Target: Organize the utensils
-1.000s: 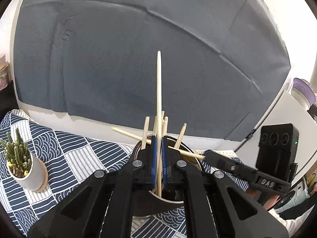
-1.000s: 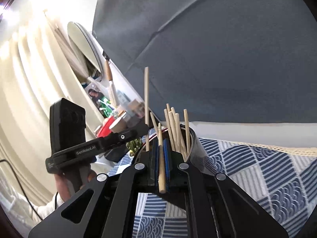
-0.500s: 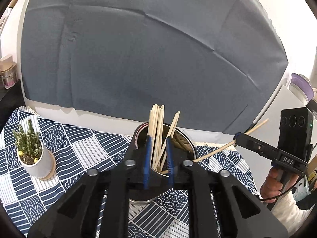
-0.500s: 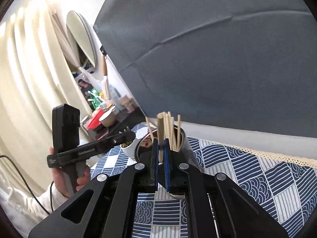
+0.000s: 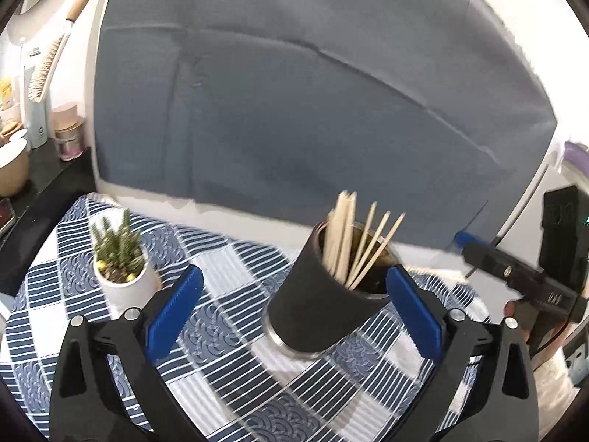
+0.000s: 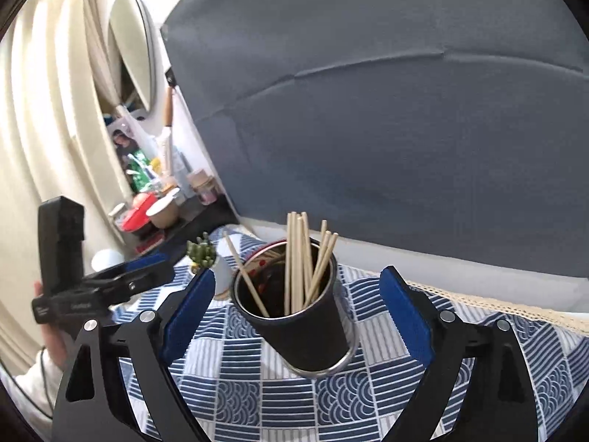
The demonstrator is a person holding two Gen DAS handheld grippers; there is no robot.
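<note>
A black metal-rimmed cup (image 5: pixel 313 309) stands on the blue patterned tablecloth (image 5: pixel 228 379) and holds several wooden chopsticks (image 5: pixel 344 235). My left gripper (image 5: pixel 294 309) is wide open and empty, back from the cup, its blue pads (image 5: pixel 173 309) on either side of it. In the right wrist view the same cup (image 6: pixel 305 328) and chopsticks (image 6: pixel 298 258) sit between the blue pads (image 6: pixel 405 316) of my right gripper (image 6: pixel 298 313), also wide open and empty. Each gripper shows in the other's view, the right (image 5: pixel 515 276) and the left (image 6: pixel 110 287).
A small cactus in a white pot (image 5: pixel 121 276) stands on the cloth left of the cup. A grey backdrop (image 5: pixel 313 110) hangs behind. A dark shelf (image 6: pixel 165 217) with bowls and jars lies beyond the left edge of the cloth.
Both grippers were shut on chopsticks above the cup. Both have opened, the chopsticks now stand in the cup, and both grippers have drawn back.
</note>
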